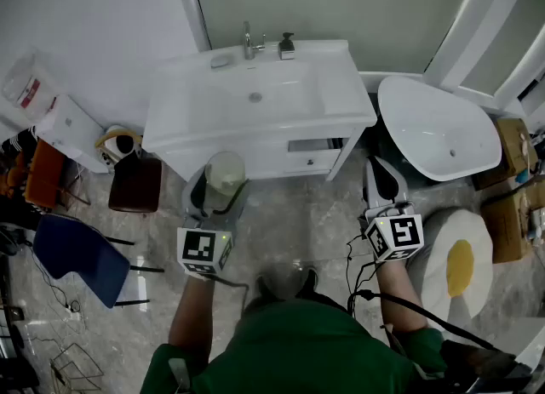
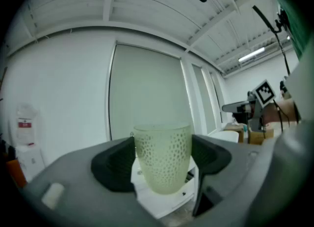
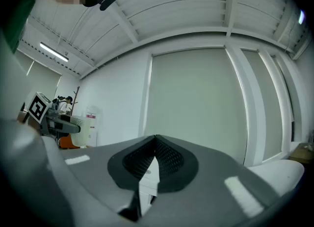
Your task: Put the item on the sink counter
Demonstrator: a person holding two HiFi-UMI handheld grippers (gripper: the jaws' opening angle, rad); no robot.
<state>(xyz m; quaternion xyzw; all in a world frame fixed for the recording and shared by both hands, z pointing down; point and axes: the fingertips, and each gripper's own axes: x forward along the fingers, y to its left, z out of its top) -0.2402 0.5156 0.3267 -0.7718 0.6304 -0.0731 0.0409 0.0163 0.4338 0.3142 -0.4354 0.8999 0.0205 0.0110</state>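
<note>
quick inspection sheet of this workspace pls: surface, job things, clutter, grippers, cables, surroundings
surface: white sink counter, with a faucet, soap pump and small grey thing at the back.
job's things: pale dotted cup, upright, held in front of the counter, not yet on it.
clutter: brown stool, blue chair, boxes, egg-shaped cushion, all on the floor.
grippers: left gripper closed on the cup; right gripper shut, empty.
cables: black cable from the right gripper; loose wires on the floor at left.
surroundings: white tub right of the sink, tiled floor.
</note>
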